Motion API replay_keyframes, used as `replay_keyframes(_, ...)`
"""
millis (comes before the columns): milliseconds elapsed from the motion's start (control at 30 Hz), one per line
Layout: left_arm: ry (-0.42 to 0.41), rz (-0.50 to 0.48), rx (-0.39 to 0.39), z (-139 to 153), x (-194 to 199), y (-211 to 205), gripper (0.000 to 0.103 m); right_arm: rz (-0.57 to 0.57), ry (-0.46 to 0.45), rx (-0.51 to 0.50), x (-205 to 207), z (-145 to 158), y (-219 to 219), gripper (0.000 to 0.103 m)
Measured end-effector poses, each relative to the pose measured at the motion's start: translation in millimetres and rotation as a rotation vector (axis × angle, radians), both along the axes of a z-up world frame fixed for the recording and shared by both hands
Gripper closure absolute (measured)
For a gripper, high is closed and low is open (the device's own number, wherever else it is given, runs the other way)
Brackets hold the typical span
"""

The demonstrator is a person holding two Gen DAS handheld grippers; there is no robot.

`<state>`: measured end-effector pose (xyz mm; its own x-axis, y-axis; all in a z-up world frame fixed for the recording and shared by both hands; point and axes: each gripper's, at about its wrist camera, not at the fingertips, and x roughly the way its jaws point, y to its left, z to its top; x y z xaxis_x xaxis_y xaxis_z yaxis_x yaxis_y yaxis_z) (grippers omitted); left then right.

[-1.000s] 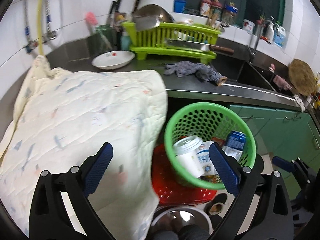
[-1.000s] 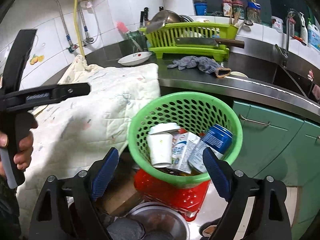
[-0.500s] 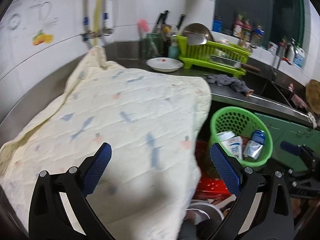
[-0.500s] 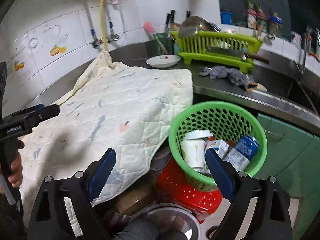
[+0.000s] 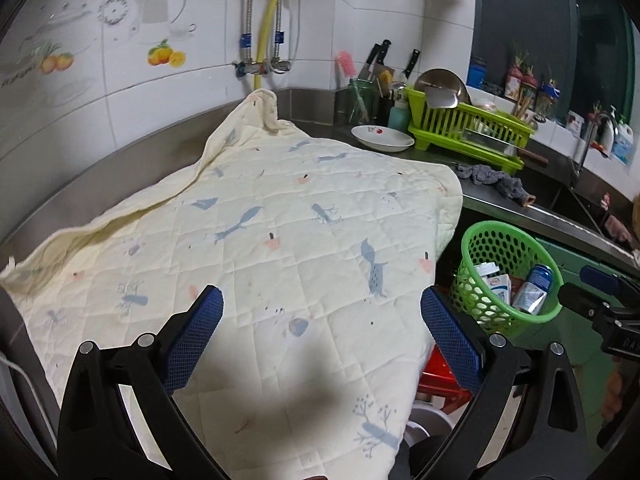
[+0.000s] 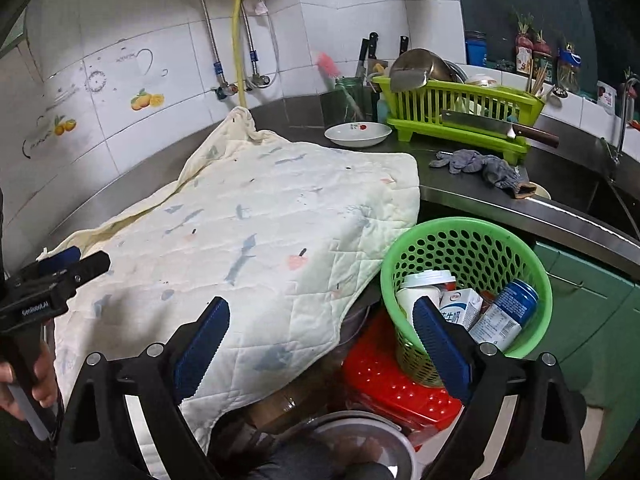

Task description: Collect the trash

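Observation:
A green mesh basket stands on a red stool beside the counter and holds a white paper cup, a milk carton and a blue can. The basket also shows in the left wrist view. My left gripper is open and empty above a cream quilted cloth. My right gripper is open and empty, its right finger in front of the basket. The left gripper's body appears at the left edge of the right wrist view.
The cloth covers the steel counter. Behind it are a white dish, a green dish rack with a cleaver, a grey rag and a sink. A steel bowl lies on the floor below.
Both grippers have pulled back and swung left, away from the basket. The basket now sits smaller and to the right, and the cloth fills both views.

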<state>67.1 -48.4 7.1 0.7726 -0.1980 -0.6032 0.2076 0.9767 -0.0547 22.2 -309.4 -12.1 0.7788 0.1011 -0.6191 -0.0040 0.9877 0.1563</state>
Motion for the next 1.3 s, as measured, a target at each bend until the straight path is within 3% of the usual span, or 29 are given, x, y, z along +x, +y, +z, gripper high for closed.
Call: replay_keyframes(1300,-0.04,0.021,-0.001,-2,-22,9,0.005,-0.007,-0.028,-0.056,-10,4,14,0.012)
